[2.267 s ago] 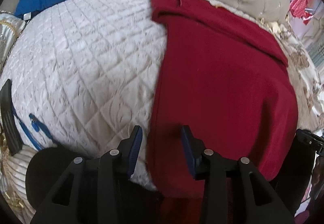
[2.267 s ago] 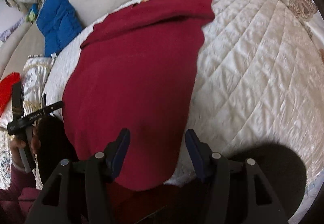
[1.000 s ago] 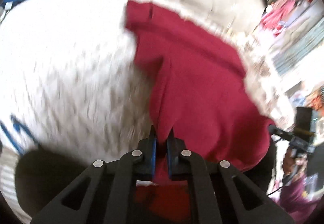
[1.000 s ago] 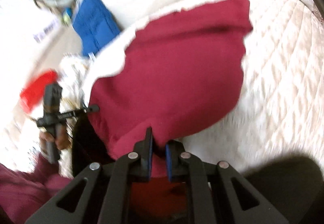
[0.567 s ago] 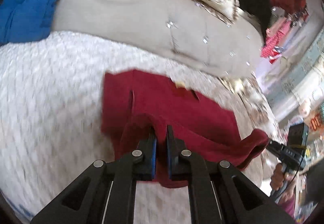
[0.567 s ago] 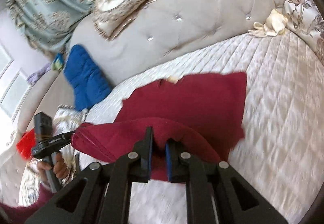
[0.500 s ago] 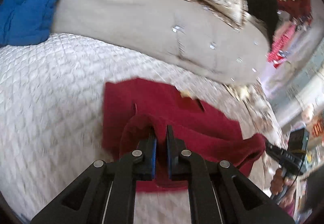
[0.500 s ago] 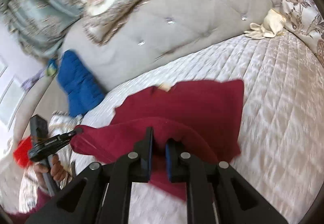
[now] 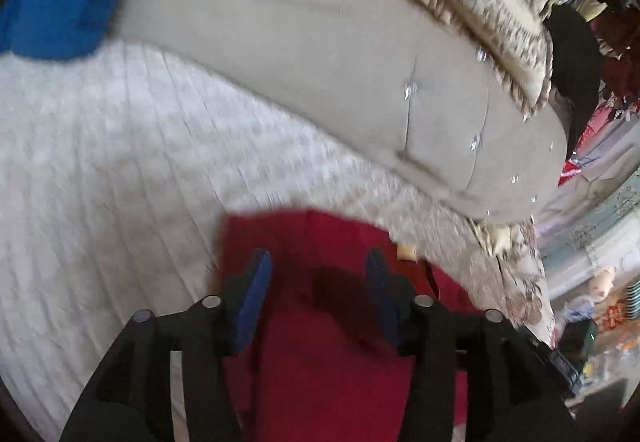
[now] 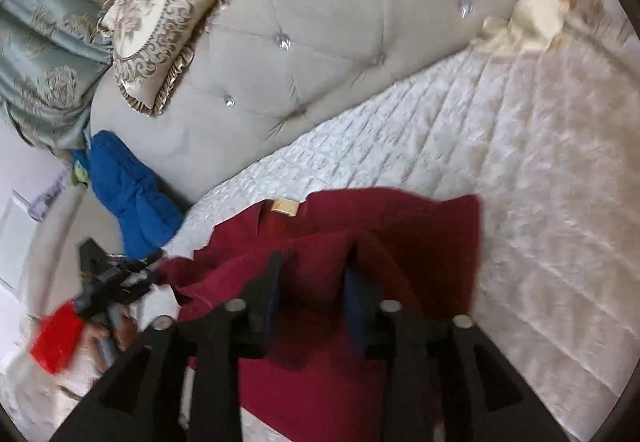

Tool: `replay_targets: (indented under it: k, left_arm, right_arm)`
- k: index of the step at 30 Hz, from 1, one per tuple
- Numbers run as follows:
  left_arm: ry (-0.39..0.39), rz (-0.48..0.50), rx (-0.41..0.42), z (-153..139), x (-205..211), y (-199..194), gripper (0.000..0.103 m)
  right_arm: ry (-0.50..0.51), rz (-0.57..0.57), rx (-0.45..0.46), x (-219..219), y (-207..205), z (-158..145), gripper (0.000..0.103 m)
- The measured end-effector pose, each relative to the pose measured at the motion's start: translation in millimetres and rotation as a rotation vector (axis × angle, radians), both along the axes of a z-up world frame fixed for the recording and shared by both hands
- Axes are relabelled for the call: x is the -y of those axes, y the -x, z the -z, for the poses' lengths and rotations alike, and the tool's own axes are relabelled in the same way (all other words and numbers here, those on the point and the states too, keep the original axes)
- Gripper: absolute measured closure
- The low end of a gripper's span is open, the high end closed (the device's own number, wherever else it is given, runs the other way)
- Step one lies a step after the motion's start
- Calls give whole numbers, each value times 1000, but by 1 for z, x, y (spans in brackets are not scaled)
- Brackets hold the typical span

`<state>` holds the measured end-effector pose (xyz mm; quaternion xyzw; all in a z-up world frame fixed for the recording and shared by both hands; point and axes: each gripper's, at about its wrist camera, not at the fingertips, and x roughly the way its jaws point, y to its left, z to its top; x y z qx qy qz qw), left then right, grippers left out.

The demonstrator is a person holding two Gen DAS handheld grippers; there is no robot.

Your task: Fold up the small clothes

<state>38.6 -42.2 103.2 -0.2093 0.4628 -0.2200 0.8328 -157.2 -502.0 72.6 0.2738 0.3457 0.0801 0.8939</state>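
Observation:
A dark red garment [image 9: 320, 342] lies folded over on the white quilted bed, near the headboard; it also shows in the right wrist view [image 10: 400, 234], with a tan neck label [image 10: 285, 207] at its far edge. My left gripper [image 9: 318, 294] is open above the garment's near left part, holding nothing. My right gripper [image 10: 314, 294] is open above the garment's folded-over edge, holding nothing. The left gripper [image 10: 108, 282] shows blurred at the left of the right wrist view.
A grey tufted headboard [image 9: 320, 62] runs along the far side of the white quilt [image 9: 100, 182], also seen in the right wrist view [image 10: 540, 182]. A patterned cushion [image 10: 168, 14] leans on the headboard. A blue padded garment [image 10: 128, 198] lies at the left. A cream cloth [image 10: 528, 18] lies at the far right.
Both grippers carried the garment's near edge toward the headboard, folding it over, then opened and released it. The garment now lies doubled.

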Motion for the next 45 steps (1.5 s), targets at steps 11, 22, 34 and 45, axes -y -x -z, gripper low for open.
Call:
replay_targets:
  k: [11, 22, 34, 45]
  left_arm:
    - [-79, 18, 32, 1, -5, 40, 76]
    - [-142, 17, -70, 59, -6, 83, 76]
    - [-114, 57, -68, 74, -15, 83, 76]
    - [-42, 64, -1, 54, -36, 75, 76]
  right_arm:
    - [192, -84, -44, -31, -8, 15, 60]
    - [339, 70, -133, -55, -82, 11, 53]
    - [271, -399, -191, -283, -161, 34, 45]
    - [343, -392, -167, -319, -185, 39, 96]
